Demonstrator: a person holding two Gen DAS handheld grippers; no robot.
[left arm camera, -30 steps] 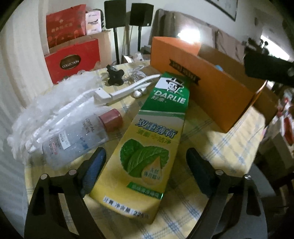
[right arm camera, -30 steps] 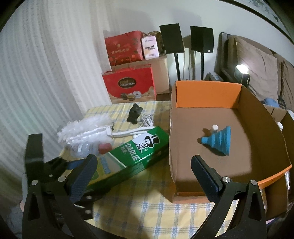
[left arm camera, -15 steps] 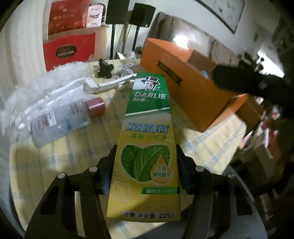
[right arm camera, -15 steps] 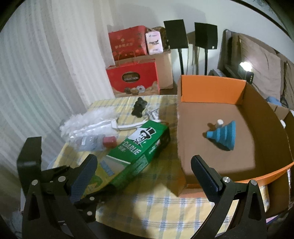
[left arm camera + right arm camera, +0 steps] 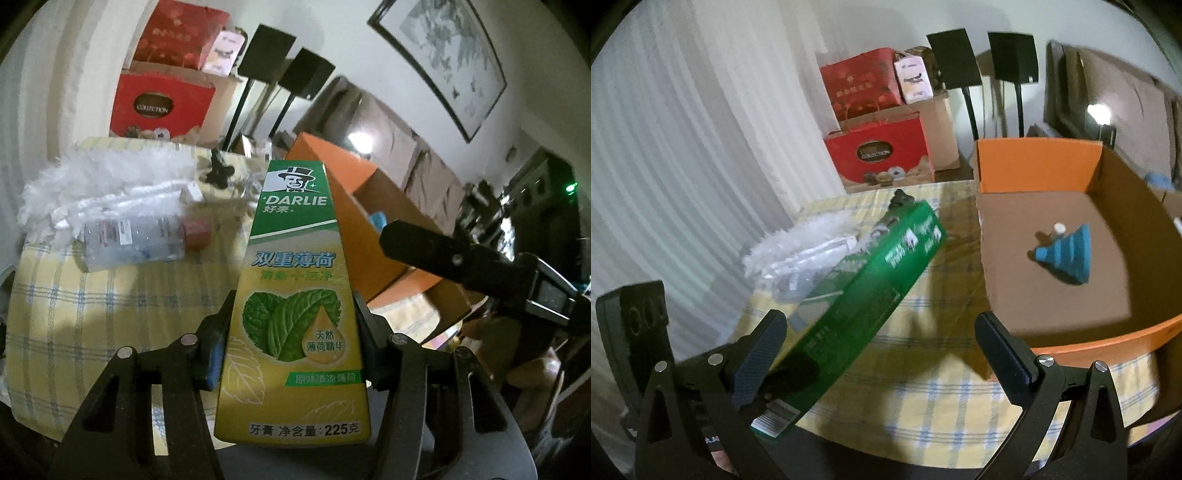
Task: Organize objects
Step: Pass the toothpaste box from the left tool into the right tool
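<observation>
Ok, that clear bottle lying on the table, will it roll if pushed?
Probably: the clear bottle lies on its side and looks round, so it may roll across the checked tablecloth. The smooth plastic could be slippery to grip.

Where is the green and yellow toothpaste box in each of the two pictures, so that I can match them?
Left wrist view: the toothpaste box fills the centre, front face towards the camera, clamped between the left tongs.
Right wrist view: the same box runs diagonally from lower left up to the centre, green side showing, raised above the checked tablecloth.
Shared landmark: the orange cardboard box, right of the toothpaste box in both.
</observation>
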